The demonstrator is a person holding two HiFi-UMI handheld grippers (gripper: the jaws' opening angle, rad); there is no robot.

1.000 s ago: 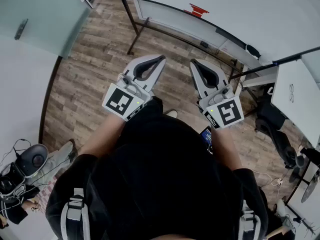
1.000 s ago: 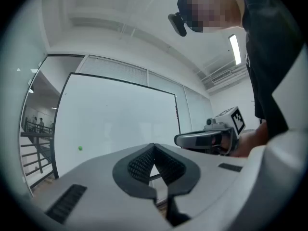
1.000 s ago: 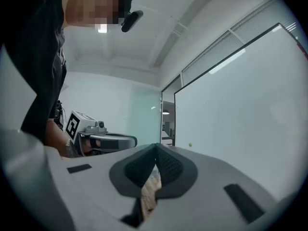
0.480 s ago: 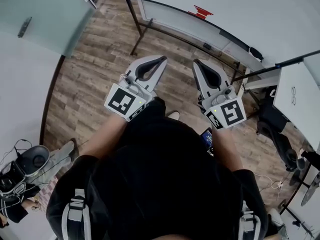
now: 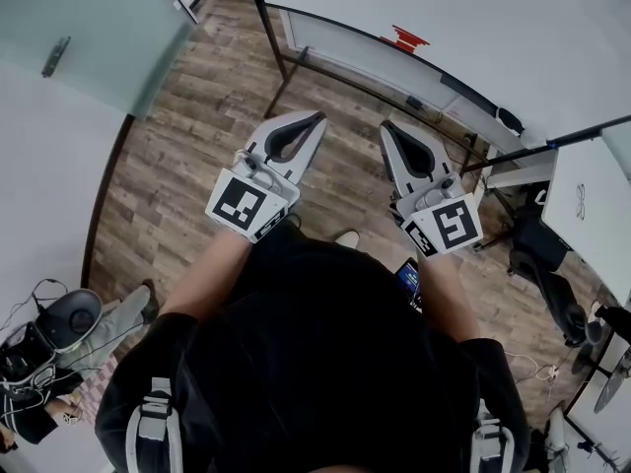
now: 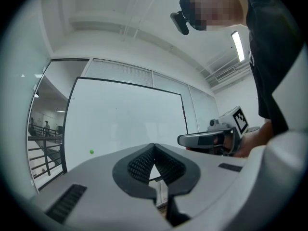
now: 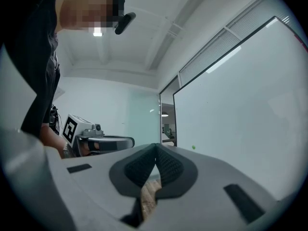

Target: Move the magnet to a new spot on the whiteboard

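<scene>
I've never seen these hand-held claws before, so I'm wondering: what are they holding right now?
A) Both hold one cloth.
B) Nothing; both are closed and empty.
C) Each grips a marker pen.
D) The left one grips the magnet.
B: the left gripper and right gripper each show jaws pressed together with nothing between, while the green magnet sits on the whiteboard.

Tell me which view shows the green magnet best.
The left gripper view: the green magnet sits clear on the whiteboard, seen nearly square-on, low near its left edge. The right gripper view shows it as a dot on the slanted board. The head view does not show it.
</scene>
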